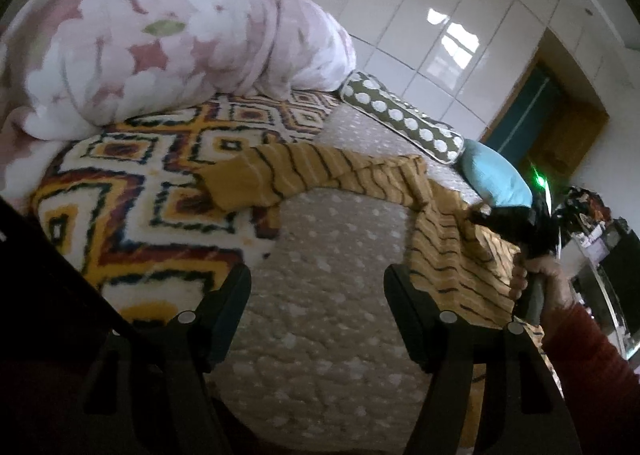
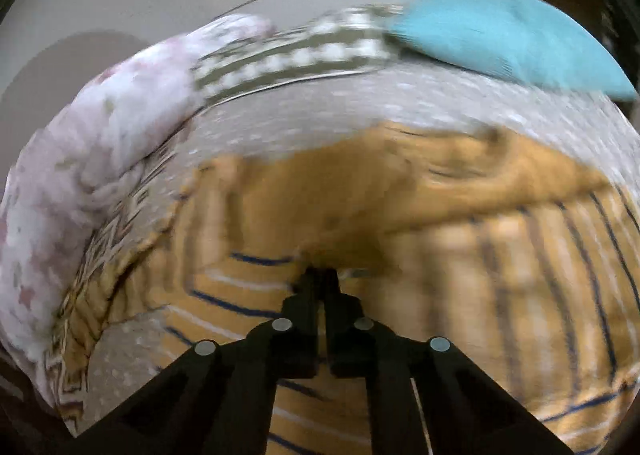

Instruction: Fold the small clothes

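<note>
the striped mustard top point(image 1: 448, 255) is lying across the grey dotted bed point(image 1: 320, 315), sleeve trailing toward 10 o'clock. right gripper point(image 2: 320, 275) is pinching its fabric, fingers together. left gripper point(image 1: 318, 287) is hanging spread wide, holding nothing. looks like soft, light, floppy knit, so i'd be grabbing hems or shoulder seams.
</note>
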`<state>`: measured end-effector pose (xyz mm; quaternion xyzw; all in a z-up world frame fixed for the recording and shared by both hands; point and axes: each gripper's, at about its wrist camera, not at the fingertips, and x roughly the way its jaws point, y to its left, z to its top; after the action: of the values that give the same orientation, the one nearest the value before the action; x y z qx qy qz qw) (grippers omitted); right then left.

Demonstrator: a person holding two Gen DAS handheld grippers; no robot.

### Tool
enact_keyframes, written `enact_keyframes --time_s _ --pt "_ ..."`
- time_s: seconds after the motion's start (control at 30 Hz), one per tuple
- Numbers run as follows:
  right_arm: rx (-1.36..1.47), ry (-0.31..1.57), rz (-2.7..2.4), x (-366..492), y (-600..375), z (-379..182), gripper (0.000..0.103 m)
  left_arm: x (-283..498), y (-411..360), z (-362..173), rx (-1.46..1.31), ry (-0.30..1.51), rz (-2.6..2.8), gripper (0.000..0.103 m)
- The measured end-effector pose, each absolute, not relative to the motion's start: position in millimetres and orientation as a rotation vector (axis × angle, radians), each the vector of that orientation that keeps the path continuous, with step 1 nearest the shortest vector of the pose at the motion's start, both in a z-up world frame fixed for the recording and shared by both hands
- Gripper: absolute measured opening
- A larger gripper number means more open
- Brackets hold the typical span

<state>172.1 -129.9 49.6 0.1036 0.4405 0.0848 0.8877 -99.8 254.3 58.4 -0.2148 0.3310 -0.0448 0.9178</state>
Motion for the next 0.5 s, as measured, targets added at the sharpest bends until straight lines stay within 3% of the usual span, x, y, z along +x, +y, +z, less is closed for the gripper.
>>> enact_keyframes --time_s 0.17,0.3,0.43,0.5 --pt "0.075 0.981 0.412 172.2 -31.5 36.0 0.003 -96.0 261.5 57.0 -0.461 0.691 -0.08 0.068" --pt "-0.05 0.981 0.527 144.5 13.6 32.3 0.008 -84.8 269.0 57.9 -0.428 0.697 -0.036 0.075" --pt "-0.091 0.914 0.512 110.7 -5.8 51.6 0.038 -64.3 279.2 58.4 -0.378 0.71 0.009 0.075" --pt "-0.117 0.882 0.483 91.7 -29.8 61.1 0.042 -52.5 282.0 58.8 -0.345 0.711 0.022 0.075"
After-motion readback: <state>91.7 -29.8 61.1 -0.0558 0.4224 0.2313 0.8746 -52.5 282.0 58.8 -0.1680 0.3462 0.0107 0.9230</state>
